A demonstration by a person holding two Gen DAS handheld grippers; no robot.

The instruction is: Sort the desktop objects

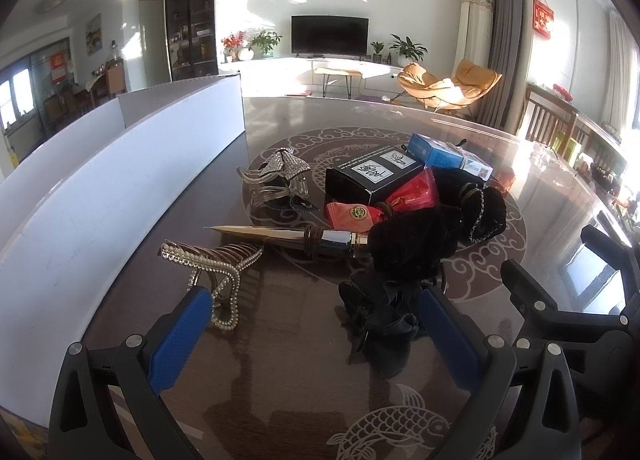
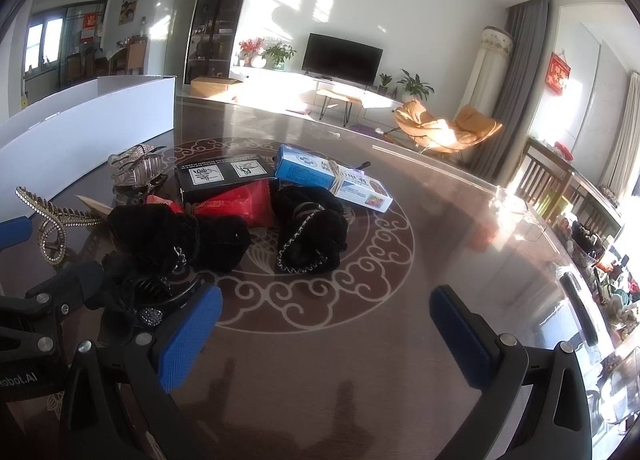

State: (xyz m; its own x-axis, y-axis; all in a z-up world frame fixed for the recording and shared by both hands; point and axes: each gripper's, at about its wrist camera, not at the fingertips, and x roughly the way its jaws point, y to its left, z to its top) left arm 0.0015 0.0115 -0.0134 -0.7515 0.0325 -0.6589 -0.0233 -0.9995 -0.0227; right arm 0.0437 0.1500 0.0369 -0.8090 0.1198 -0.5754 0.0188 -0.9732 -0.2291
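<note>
A heap of small objects lies on the dark patterned table: a pearl hair clip, a rhinestone claw clip, a gold and blue pen, a black box, red packets, a blue and white box and black velvet scrunchies. A black fabric hair clip sits beside my open left gripper, near its right finger. My open right gripper hovers over bare table in front of the scrunchies, with nothing between its fingers.
A white divided box stands along the table's left side. Chairs and clutter line the right edge. The other gripper's black frame shows at the right of the left wrist view.
</note>
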